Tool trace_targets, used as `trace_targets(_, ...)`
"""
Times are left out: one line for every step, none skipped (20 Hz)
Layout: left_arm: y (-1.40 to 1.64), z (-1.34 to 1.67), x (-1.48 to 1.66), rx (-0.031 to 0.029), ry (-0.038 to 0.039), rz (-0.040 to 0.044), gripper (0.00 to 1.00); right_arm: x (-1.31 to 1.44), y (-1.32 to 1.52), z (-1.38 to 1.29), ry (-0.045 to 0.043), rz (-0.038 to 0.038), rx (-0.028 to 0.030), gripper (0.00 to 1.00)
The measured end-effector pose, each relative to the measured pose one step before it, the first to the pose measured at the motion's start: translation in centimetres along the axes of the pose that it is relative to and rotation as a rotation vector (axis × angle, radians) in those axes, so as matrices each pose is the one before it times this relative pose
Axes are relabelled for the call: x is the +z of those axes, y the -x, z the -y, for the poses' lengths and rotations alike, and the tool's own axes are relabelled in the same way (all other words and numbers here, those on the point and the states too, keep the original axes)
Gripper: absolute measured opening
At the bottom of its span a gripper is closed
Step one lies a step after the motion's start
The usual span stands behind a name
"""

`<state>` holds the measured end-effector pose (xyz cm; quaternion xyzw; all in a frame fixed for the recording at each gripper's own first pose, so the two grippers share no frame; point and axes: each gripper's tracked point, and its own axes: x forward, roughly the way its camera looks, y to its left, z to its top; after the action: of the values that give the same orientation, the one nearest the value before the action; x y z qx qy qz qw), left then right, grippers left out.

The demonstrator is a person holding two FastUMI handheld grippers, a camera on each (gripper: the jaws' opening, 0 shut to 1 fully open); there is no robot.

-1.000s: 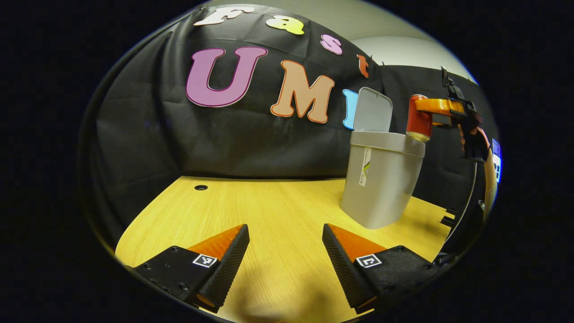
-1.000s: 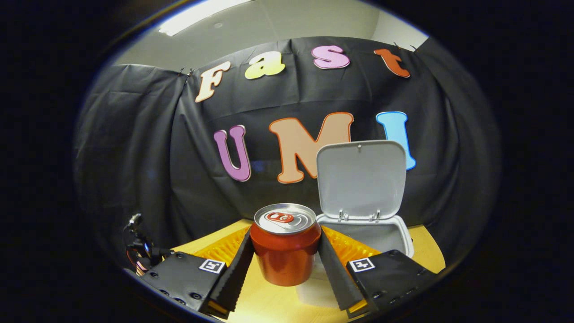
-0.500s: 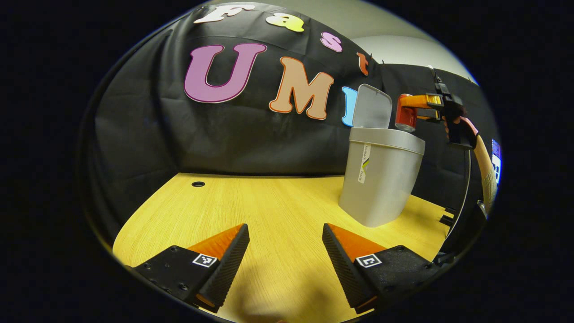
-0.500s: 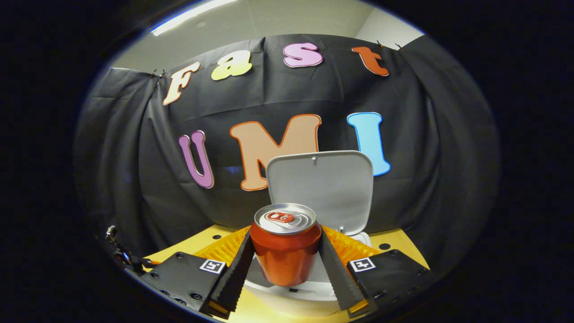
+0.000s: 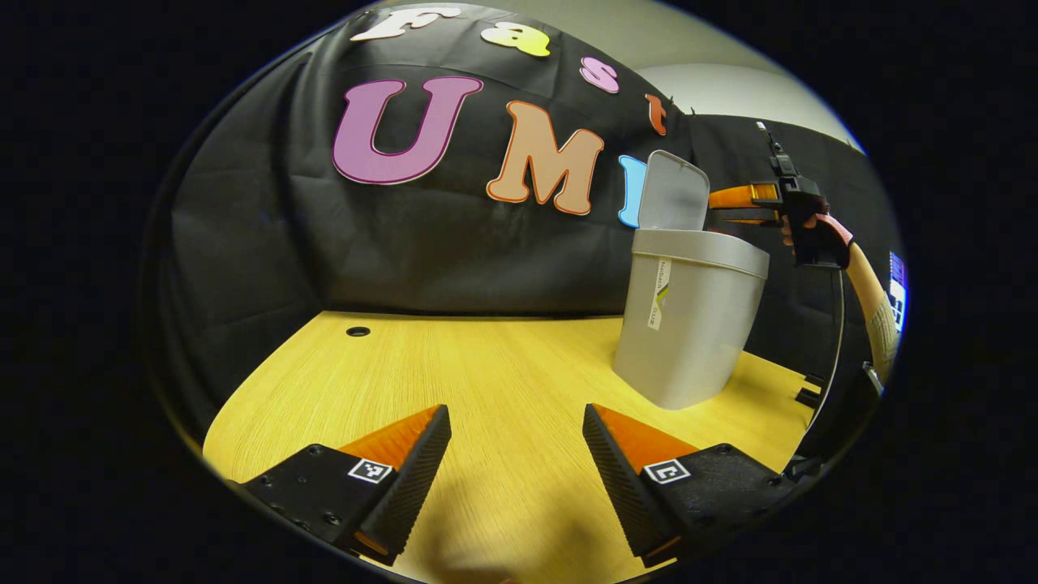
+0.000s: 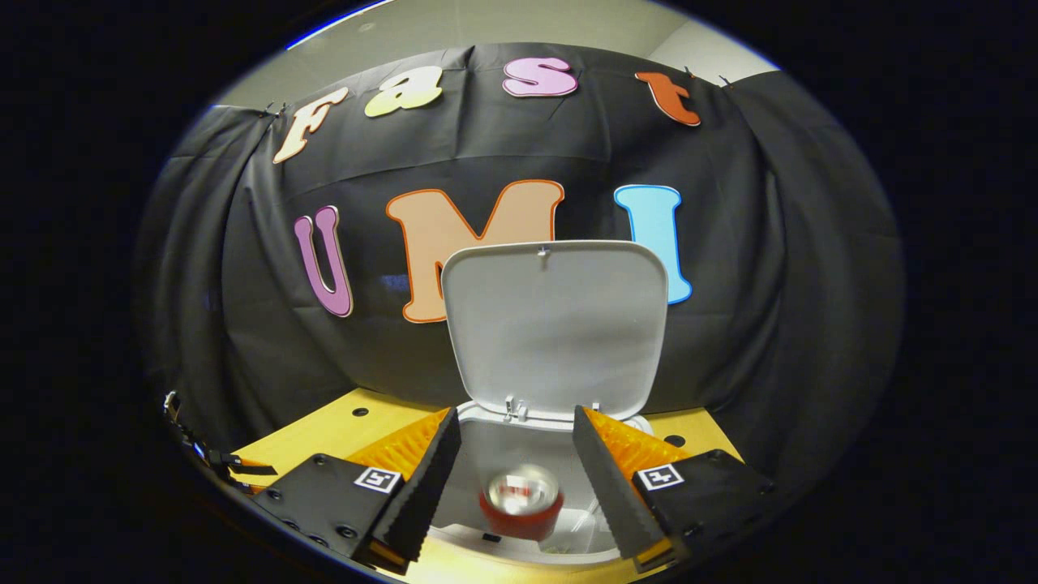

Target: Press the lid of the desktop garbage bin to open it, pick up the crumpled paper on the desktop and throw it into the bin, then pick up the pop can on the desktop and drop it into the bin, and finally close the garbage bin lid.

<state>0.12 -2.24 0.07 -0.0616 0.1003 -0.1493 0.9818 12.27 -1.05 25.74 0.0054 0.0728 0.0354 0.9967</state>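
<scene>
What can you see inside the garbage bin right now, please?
In the right gripper view, the pop can is inside the garbage bin, top up, below the open lid. The can and the bin's walls hide the bottom, so any crumpled paper there cannot be made out.

Red can (image 6: 521, 501) — inside open bin (image 6: 519, 430)

— What sort of place is shown?
— A recording booth: a wooden bench (image 5: 486, 365) is backed by black cloth (image 6: 770, 284), with a plain office-like ceiling (image 6: 486, 24) seen above.
</scene>
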Motion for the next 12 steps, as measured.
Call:
trace_targets(-0.049,-0.042,0.028,0.00078,-0.00206,-0.00173,0.96,0.154,0.112,-0.083,0.00643,-0.00154,-0.00067,0.92)
trace_targets(-0.009,0.048,-0.067,0.00018,-0.00178,-0.00258,0.96,0.562,0.065,0.027,0.00534,0.00497,-0.00319,0.95)
trace_targets(-0.069,0.090,-0.106,-0.00059,-0.00178,-0.00285,0.96,0.609,0.032,0.052,0.00648,0.00319,-0.00336,0.95)
trace_targets(0.024,0.013,-0.078,-0.00174,-0.00287,-0.00094,0.96,0.902,0.035,0.125,0.00387,0.01273,-0.00684,0.96)
trace_targets(-0.059,0.053,-0.016,-0.00020,-0.00200,-0.00143,0.96,0.897,-0.034,0.128,0.00651,0.01100,-0.00619,0.96)
trace_targets(0.010,0.059,-0.041,-0.00087,-0.00105,-0.00144,0.96,0.947,-0.116,0.094,0.00755,0.00850,-0.00688,0.95)
trace_targets(-0.033,0.049,0.004,-0.00196,-0.00141,-0.00032,0.96,0.903,-0.084,0.089,0.00785,0.00689,-0.00878,0.95)
trace_targets(-0.024,0.000,-0.067,0.00052,-0.00089,-0.00031,0.96,0.870,-0.120,0.121,0.01053,0.00631,-0.00735,0.96)
trace_targets(0.017,0.082,0.034,-0.00155,-0.00130,0.00254,0.96,0.752,-0.185,0.027,0.00872,0.00452,-0.00801,0.96)
trace_targets(0.059,0.132,0.172,-0.00346,-0.00053,0.00342,0.96,0.835,-0.192,0.041,0.00388,0.00552,-0.00496,0.97)
trace_targets(0.037,0.051,0.061,-0.00195,-0.00079,0.00030,0.96,0.862,-0.110,-0.188,-0.00120,0.00601,0.00042,0.97)
trace_targets(-0.091,-0.023,-0.113,0.00034,-0.00105,-0.00124,0.96,0.892,-0.191,-0.248,-0.00477,0.00488,0.00268,0.98)
